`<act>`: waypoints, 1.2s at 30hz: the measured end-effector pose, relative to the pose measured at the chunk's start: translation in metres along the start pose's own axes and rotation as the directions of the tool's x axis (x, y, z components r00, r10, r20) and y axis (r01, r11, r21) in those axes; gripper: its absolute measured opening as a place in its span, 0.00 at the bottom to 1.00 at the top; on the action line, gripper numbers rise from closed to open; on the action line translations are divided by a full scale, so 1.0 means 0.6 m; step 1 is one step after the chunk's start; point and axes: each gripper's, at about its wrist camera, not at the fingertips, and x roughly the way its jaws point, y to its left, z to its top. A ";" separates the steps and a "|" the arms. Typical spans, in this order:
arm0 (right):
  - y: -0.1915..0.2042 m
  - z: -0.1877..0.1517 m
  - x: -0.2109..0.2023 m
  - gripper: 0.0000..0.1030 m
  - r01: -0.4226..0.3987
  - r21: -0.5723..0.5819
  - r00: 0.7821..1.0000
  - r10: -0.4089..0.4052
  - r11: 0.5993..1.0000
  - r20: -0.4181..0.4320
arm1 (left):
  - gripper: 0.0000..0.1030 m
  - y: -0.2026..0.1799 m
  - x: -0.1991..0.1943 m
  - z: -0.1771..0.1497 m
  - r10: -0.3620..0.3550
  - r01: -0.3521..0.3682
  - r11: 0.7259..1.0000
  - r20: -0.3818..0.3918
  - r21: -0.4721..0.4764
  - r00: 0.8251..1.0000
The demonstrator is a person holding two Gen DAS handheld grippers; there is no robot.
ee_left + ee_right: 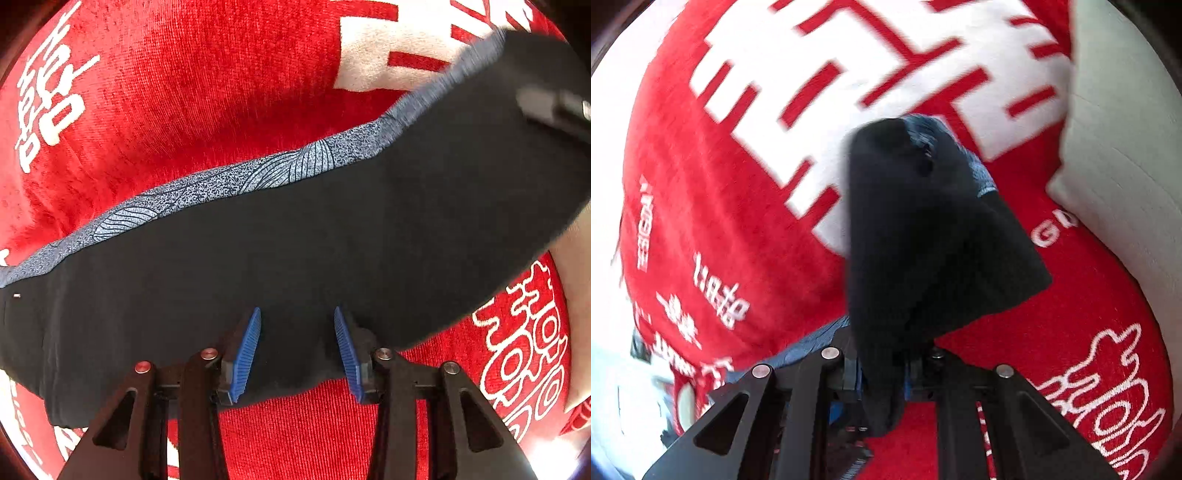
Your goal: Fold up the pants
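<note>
Left wrist view: the black knit pants with a grey-blue leaf-patterned side stripe (295,240) stretch in a long band across the frame, from lower left up to upper right, over a red plush cloth printed with white characters and outline script (192,92). Only this view shows the patterned stripe clearly, running along the far edge of the band; at the upper right end the fabric is blurred, and a dark blurred shape sits on it that I cannot identify. My left tongs (297,314) stand apart, the ribbed blue pads (245,354) spread with a wide gap, and the near edge of the pants lies between them; the tips look to rest on or just over the fabric, but nothing is pinched. Right wrist view: here the pants (923,240) show as a bunched, hanging fold rising straight ahead of the tongs, blurred, with a bit of the grey-blue stripe at the right shoulder of the bundle and another strip of it low at the left. This view alone shows a pale grey-white cushion or padded surface (1126,147) at the right, beside the red cloth (720,203), and the large white block character on the red behind the bundle. My right tongs (882,384) are drawn close together with black fabric gathered between them; the pads are mostly hidden by the cloth, only slivers of blue visible.
</note>
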 end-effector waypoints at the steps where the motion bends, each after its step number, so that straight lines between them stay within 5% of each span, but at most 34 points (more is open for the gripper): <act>1: 0.017 -0.002 -0.001 0.15 0.001 -0.036 1.000 -0.001 0.999 -0.005 | 0.42 0.000 0.001 -0.003 -0.002 0.002 1.000 0.008 0.002 1.000; 5: 0.074 -0.010 0.004 0.15 -0.022 -0.125 0.999 0.018 0.992 -0.028 | 0.42 0.009 -0.016 -0.031 -0.036 0.036 0.998 0.006 0.046 0.999; 8: 0.134 -0.024 0.012 0.15 -0.037 -0.219 0.998 0.026 0.975 -0.052 | 0.43 0.077 -0.041 -0.043 -0.100 0.099 0.995 -0.014 -0.029 0.995; 12: 0.218 -0.064 0.045 0.15 -0.028 -0.361 0.995 -0.007 0.932 -0.095 | 0.43 0.192 -0.093 -0.070 -0.031 0.030 0.994 -0.005 -0.106 1.000; 14: 0.261 -0.096 0.072 0.15 -0.016 -0.430 0.992 -0.039 0.903 -0.118 | 0.69 0.269 -0.115 -0.090 0.022 -0.023 0.988 -0.010 -0.151 1.000; 15: 0.287 -0.122 0.094 0.15 -0.006 -0.478 0.989 -0.064 0.878 -0.130 | 0.86 0.305 -0.130 -0.111 0.050 -0.050 0.982 -0.004 -0.180 0.999; 21: 0.356 -0.287 0.225 0.19 0.099 -0.685 0.951 -0.270 0.722 -0.148 | 0.86 0.476 -0.145 -0.133 0.147 -0.145 0.948 -0.015 -0.284 0.989; 24: 0.371 -0.361 0.270 0.25 0.205 -0.755 0.921 -0.383 0.623 -0.067 | 0.86 0.531 -0.146 -0.152 0.142 -0.144 0.930 -0.028 -0.338 0.989; 27: 0.400 -0.418 0.275 0.54 0.259 -0.826 0.911 -0.410 0.501 0.037 | 0.86 0.543 -0.123 -0.145 0.134 -0.135 0.919 -0.028 -0.370 0.991; 29: 0.415 -0.437 0.264 0.59 0.254 -0.858 0.910 -0.410 0.446 0.057 | 0.86 0.542 -0.125 -0.134 0.121 -0.122 0.922 -0.025 -0.368 0.992; 32: 0.429 -0.445 0.226 0.59 0.214 -0.869 0.925 -0.378 0.447 0.034 | 0.86 0.536 -0.139 -0.123 0.063 -0.063 0.935 -0.013 -0.349 0.998; 36: 0.406 -0.396 0.163 0.60 0.214 -0.786 0.928 -0.372 0.581 -0.021 | 0.86 0.494 -0.143 -0.096 -0.076 0.078 0.955 0.016 -0.287 0.997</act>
